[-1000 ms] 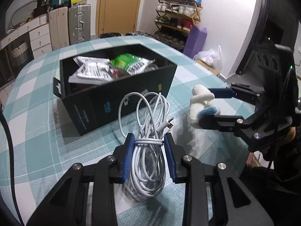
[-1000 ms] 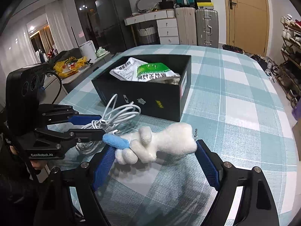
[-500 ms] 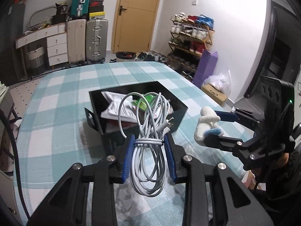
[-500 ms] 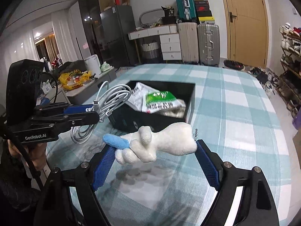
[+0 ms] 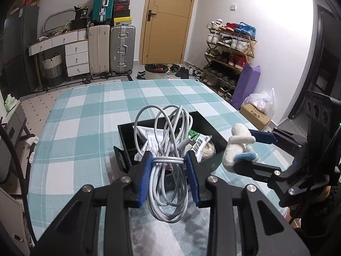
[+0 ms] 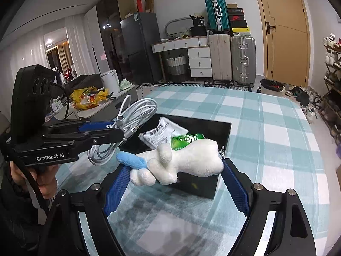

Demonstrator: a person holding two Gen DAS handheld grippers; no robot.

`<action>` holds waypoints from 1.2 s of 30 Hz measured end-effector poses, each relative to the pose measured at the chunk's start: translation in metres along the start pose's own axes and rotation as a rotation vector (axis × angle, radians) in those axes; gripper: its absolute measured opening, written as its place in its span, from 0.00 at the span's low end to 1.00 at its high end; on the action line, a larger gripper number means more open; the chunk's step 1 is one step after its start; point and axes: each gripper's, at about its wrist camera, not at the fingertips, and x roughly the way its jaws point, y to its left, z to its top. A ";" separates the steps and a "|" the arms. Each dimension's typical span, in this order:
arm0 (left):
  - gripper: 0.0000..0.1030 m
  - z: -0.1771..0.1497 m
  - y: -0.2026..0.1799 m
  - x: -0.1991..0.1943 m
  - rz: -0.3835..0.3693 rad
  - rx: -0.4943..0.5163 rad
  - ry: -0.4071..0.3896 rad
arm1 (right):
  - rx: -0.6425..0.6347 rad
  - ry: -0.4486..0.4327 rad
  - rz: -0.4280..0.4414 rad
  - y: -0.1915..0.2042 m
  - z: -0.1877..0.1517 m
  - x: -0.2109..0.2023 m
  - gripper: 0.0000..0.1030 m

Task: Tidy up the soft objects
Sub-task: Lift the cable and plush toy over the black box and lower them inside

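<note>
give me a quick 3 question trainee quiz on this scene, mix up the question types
1. True or false: the left hand-held gripper is shut on the coiled white cable.
2. Multiple choice: what does the right hand-held gripper hold? A) a green packet B) a white plush toy C) a shoe
3. Fill in: the black box on the checked tablecloth already holds a white packet and a ____ packet.

Key: 1 true; 2 B, the white plush toy; 3 green, the green packet.

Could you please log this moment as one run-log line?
left tongs: shut on cable bundle | right tongs: shut on plush toy | both above black box
</note>
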 end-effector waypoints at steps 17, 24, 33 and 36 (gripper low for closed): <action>0.30 0.016 0.009 0.028 -0.011 -0.004 0.018 | -0.028 0.026 -0.017 -0.001 0.017 0.032 0.83; 0.30 0.024 0.010 0.044 -0.004 0.002 0.026 | -0.055 0.041 -0.049 -0.002 0.021 0.050 0.83; 0.30 0.026 0.009 0.065 -0.006 0.021 0.064 | -0.112 0.066 -0.097 -0.007 0.024 0.066 0.83; 0.30 0.026 0.007 0.072 -0.009 0.030 0.077 | -0.122 0.081 -0.094 -0.010 0.024 0.071 0.83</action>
